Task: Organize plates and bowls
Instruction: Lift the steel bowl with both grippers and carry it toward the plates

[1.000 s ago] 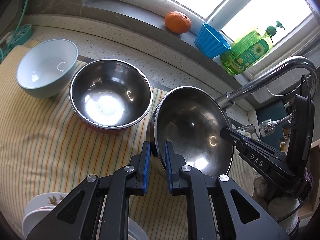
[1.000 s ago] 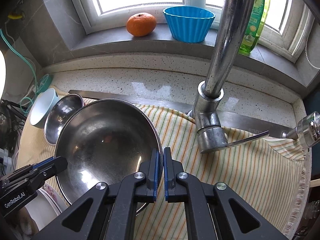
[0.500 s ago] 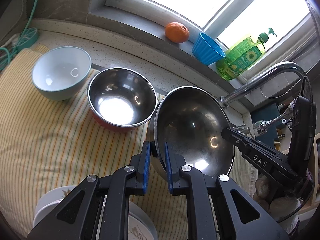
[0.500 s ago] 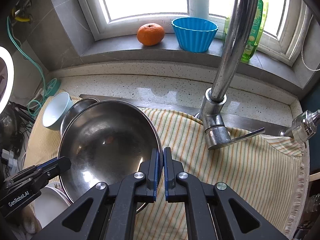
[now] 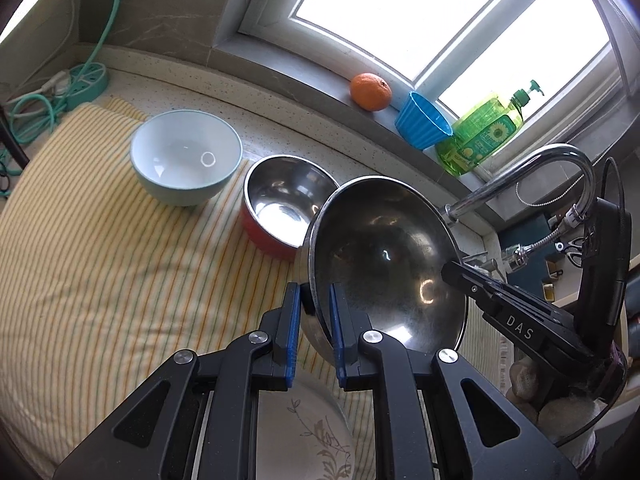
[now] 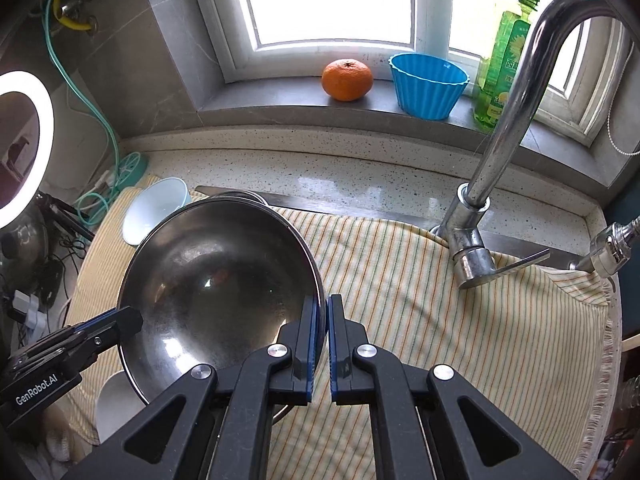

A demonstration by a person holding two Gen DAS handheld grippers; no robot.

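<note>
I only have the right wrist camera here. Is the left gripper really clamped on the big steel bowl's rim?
Observer: Yes. The left wrist view shows the left gripper with one finger on each side of the big steel bowl rim.
Operator: What's the rim peeking out behind it?
Observer: A smaller steel bowl, red outside, upright and empty on the striped cloth.
Operator: Anything under the left gripper?
Observer: A white plate with a leaf pattern lies below it.

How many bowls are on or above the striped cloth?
3: a pale blue bowl at the far left, a red steel-lined bowl beside it, and a large steel bowl held by both claws. More may be hidden.
</note>
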